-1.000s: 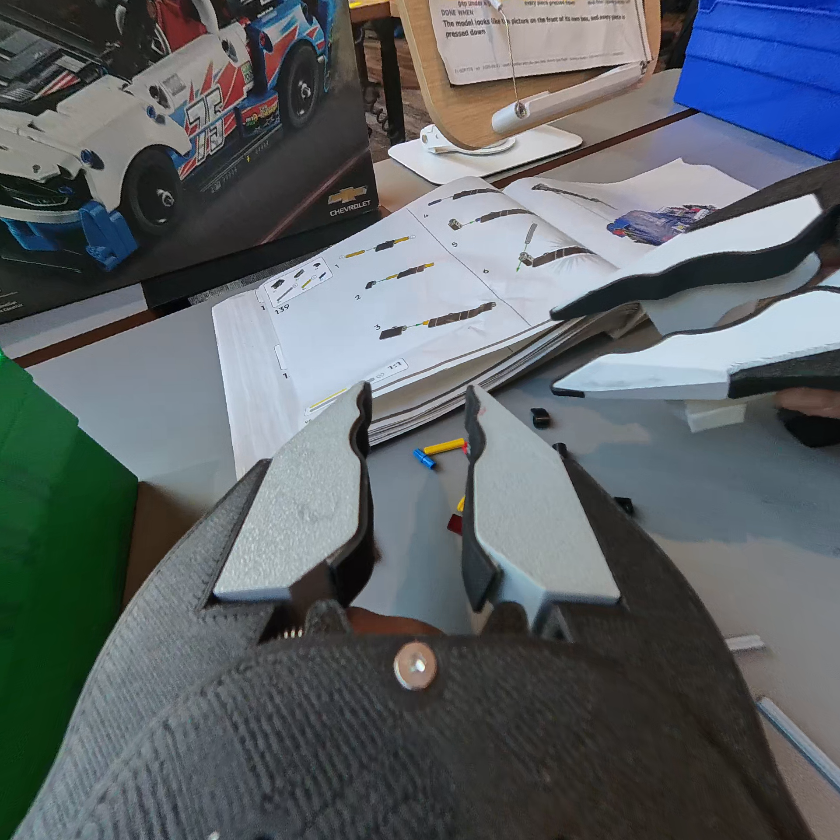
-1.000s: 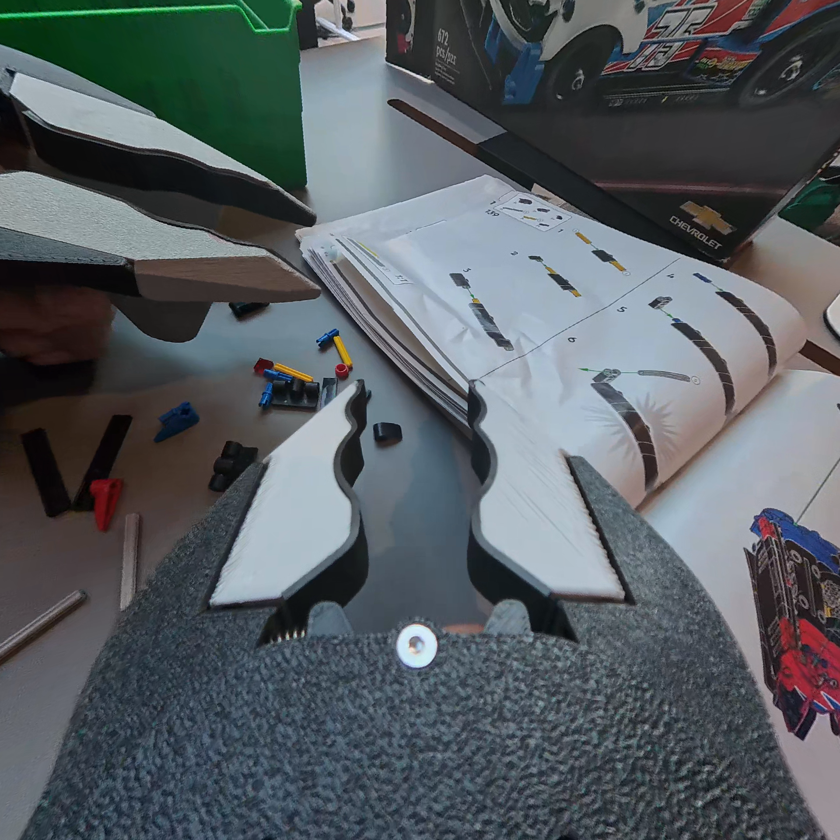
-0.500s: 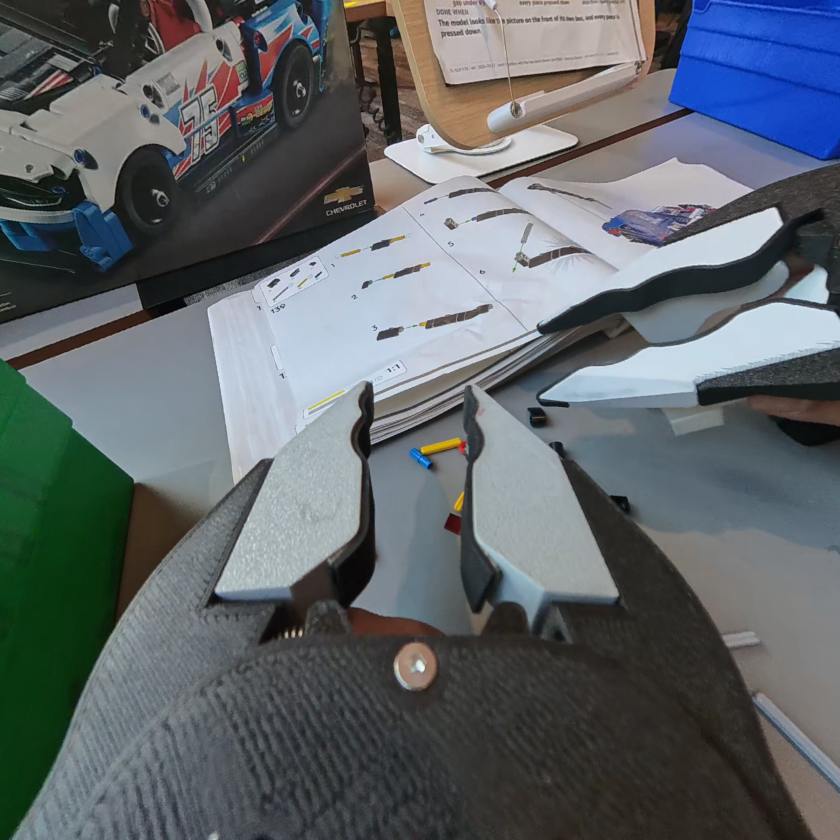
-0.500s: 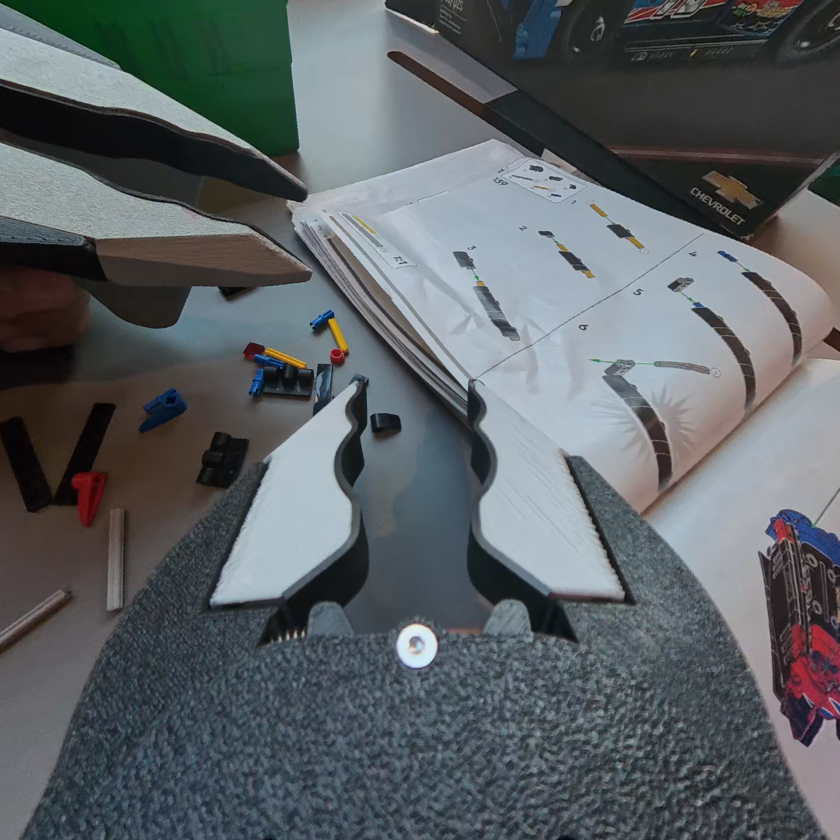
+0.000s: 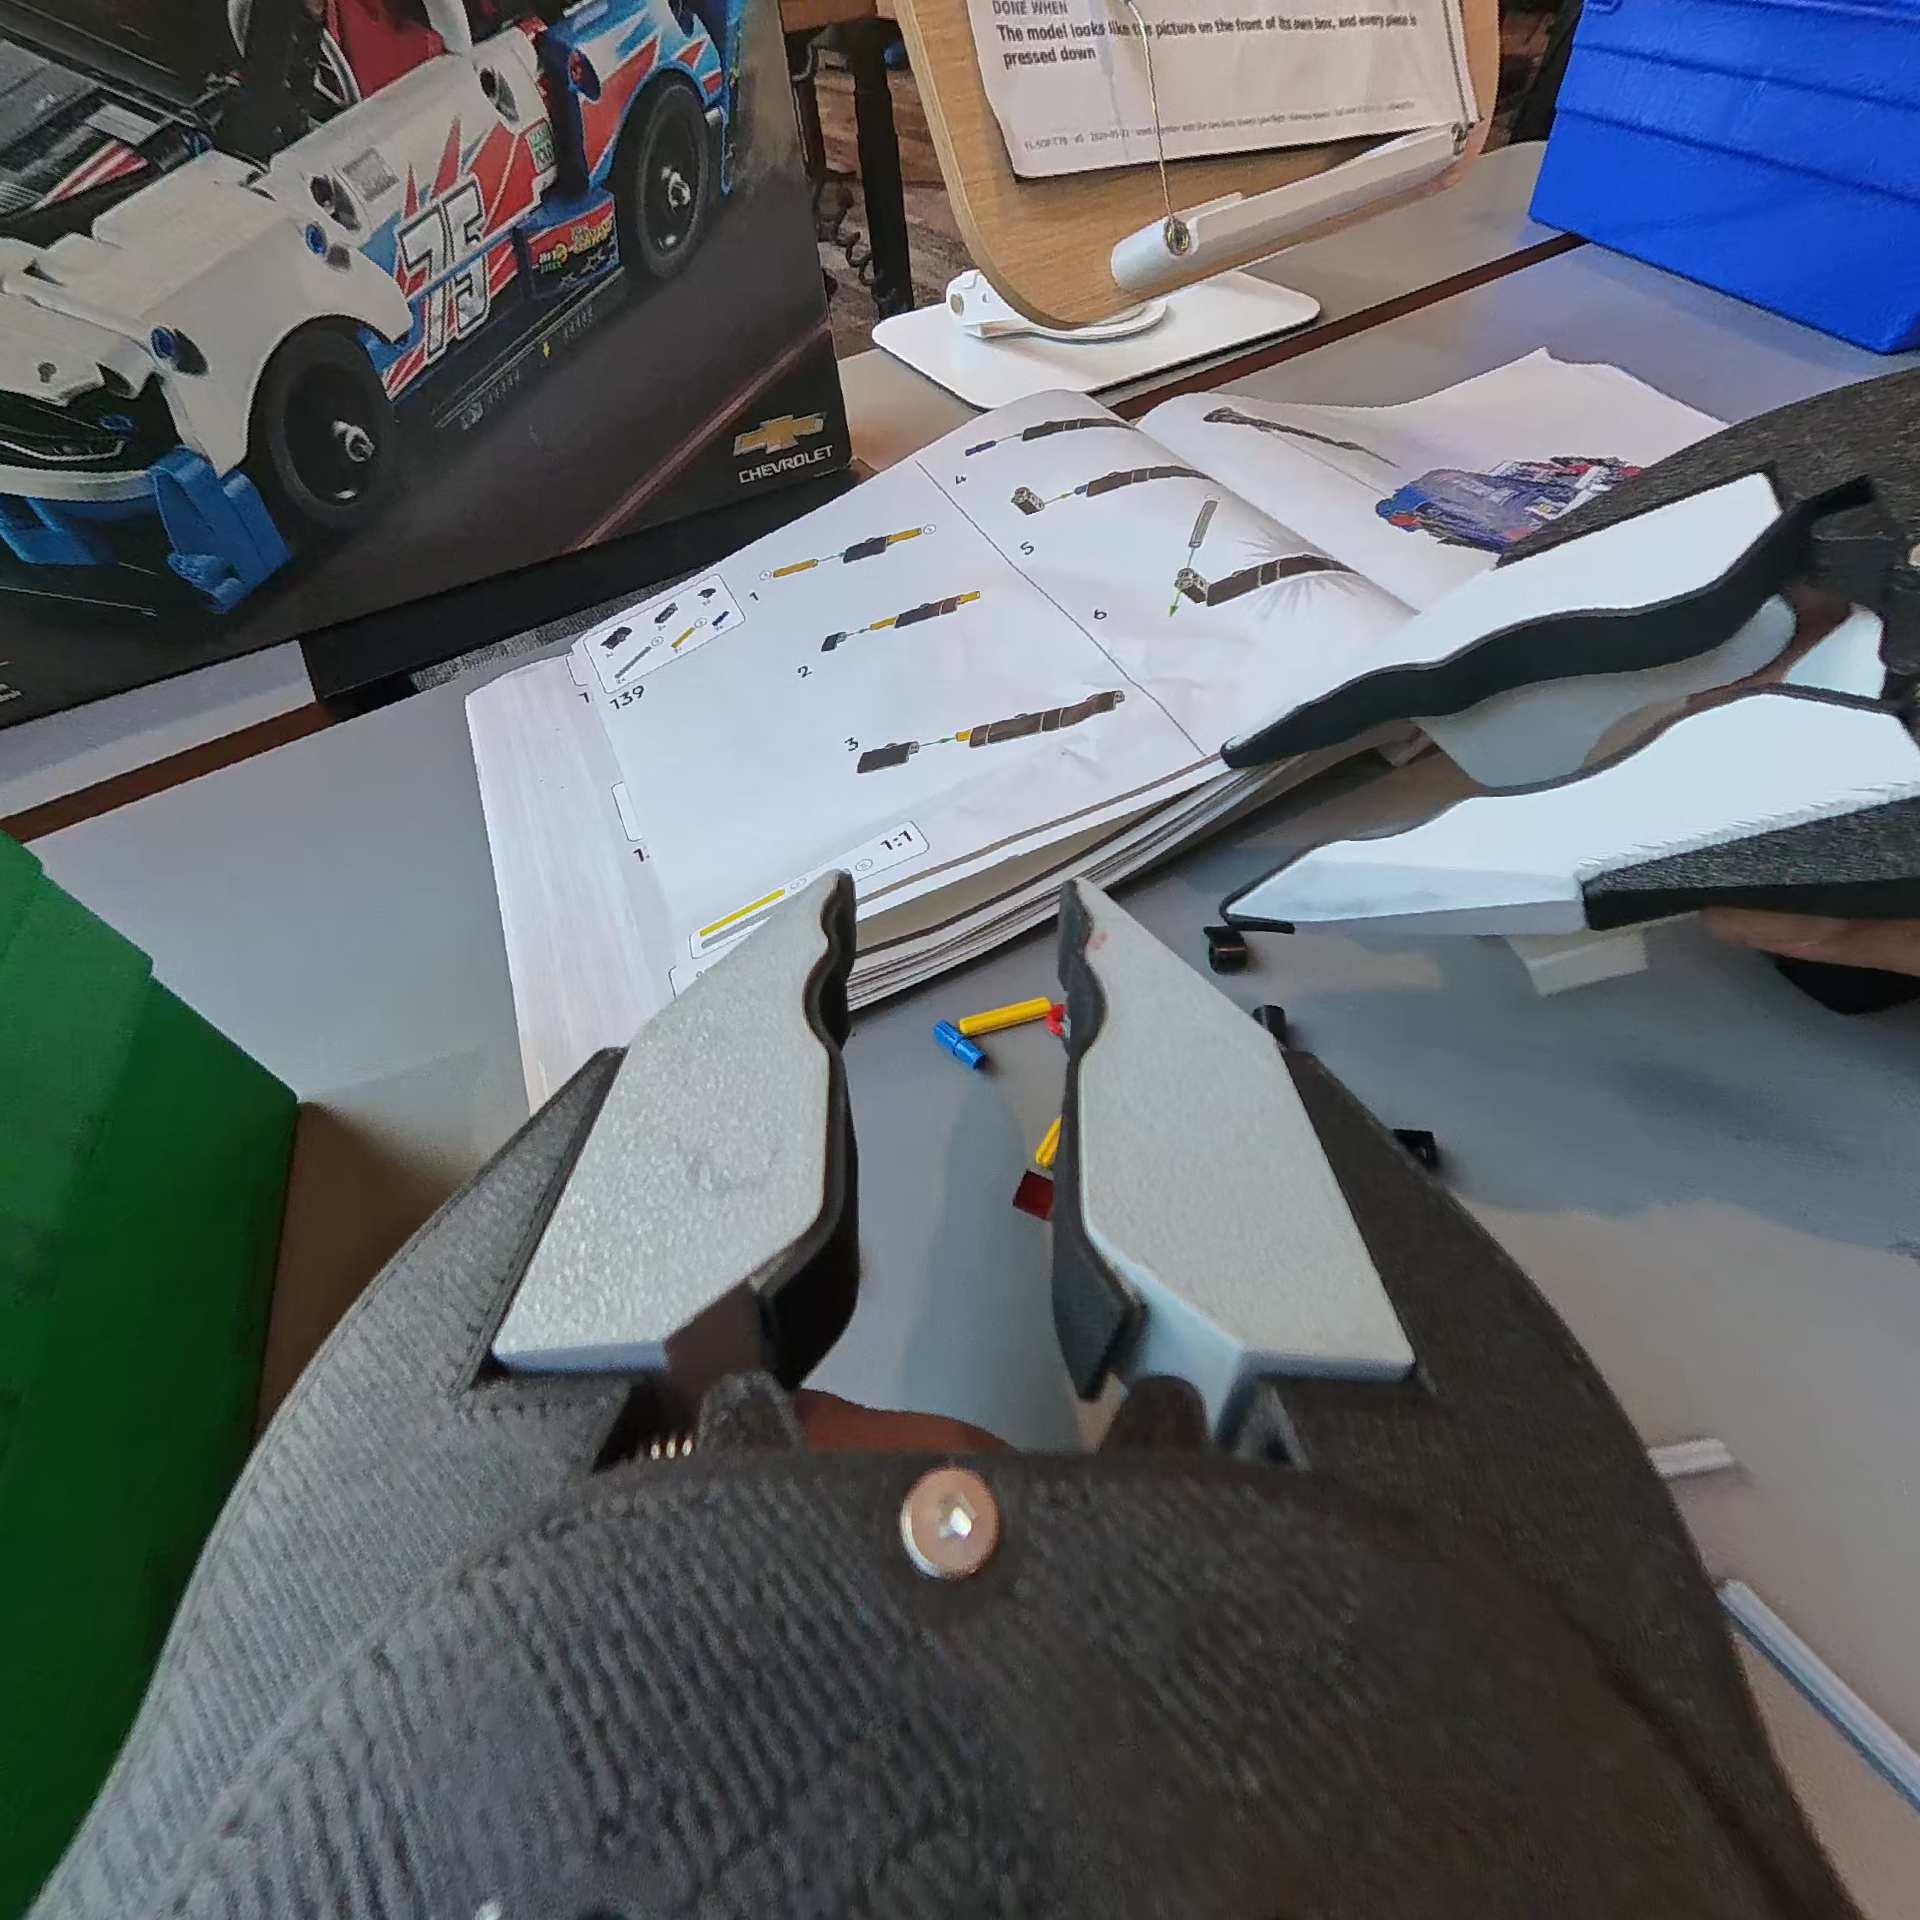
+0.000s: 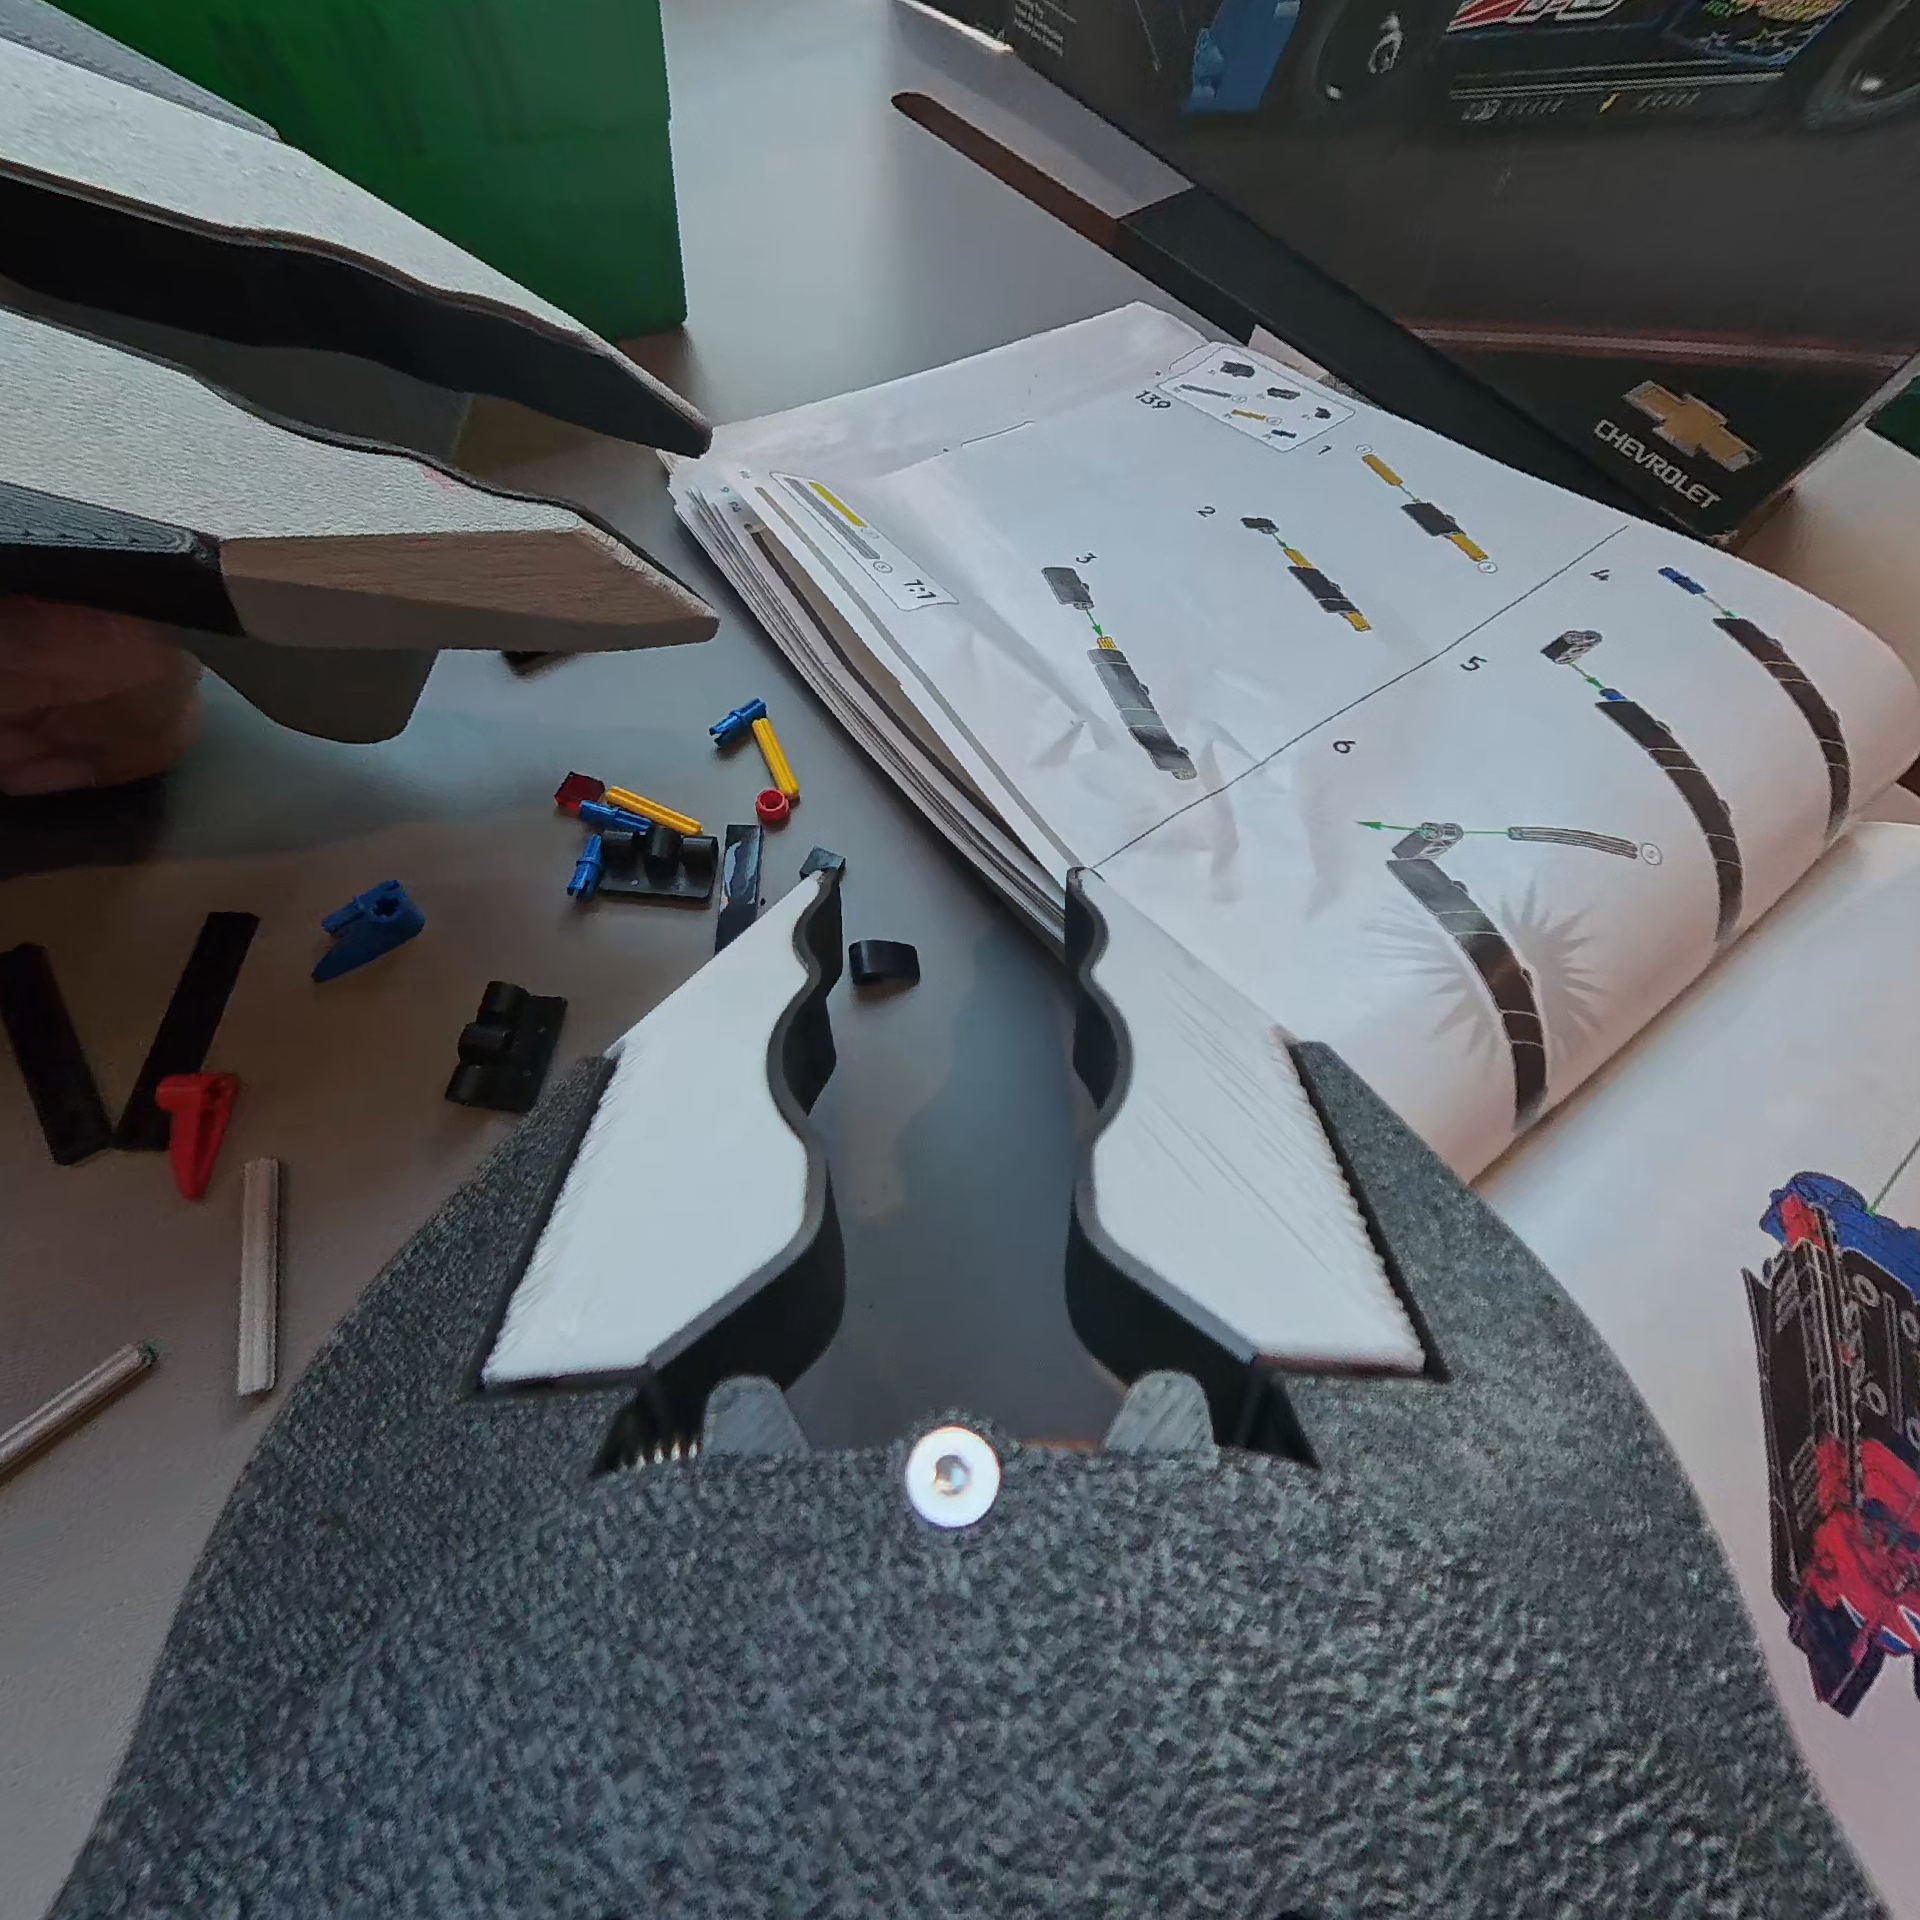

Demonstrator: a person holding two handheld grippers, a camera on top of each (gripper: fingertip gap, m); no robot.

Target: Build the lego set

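Small loose lego pieces lie on the grey table beside the open instruction booklet (image 5: pixel 935 675). In the left wrist view a yellow axle (image 5: pixel 1003 1015) and a blue pin (image 5: pixel 958 1045) lie just past my left gripper (image 5: pixel 951 899), which is open and empty above them. In the right wrist view the yellow axle (image 6: pixel 774 755), blue pins (image 6: pixel 738 719), a black block (image 6: pixel 665 862), a blue connector (image 6: pixel 366 928) and a small black curved piece (image 6: pixel 883 961) show. My right gripper (image 6: pixel 951 883) is open and empty, just behind that curved piece. It also shows in the left wrist view (image 5: pixel 1236 826).
The set's box (image 5: pixel 395 312) stands behind the booklet (image 6: pixel 1351 727). A green bin (image 5: pixel 104 1299) is at the left, a blue bin (image 5: pixel 1745 156) at the far right, a wooden sheet stand (image 5: pixel 1143 208) behind. Black beams (image 6: pixel 187 1029), a red piece (image 6: pixel 195 1127) and grey rods (image 6: pixel 257 1273) lie nearer. My right gripper's tips are some 5 centimeters from the black block (image 6: pixel 665 862). The blue pin (image 5: pixel 958 1045) lies around 6 centimeters away from my left fingertips. It turns up in the right wrist view (image 6: pixel 740 719) as well. Both grippers' tips are roughly 10 centimeters from the blue connector (image 6: pixel 366 928).
My right gripper has moved forward and down toward the loose pieces, closer to the left gripper. The left gripper has barely moved. Both stay open.
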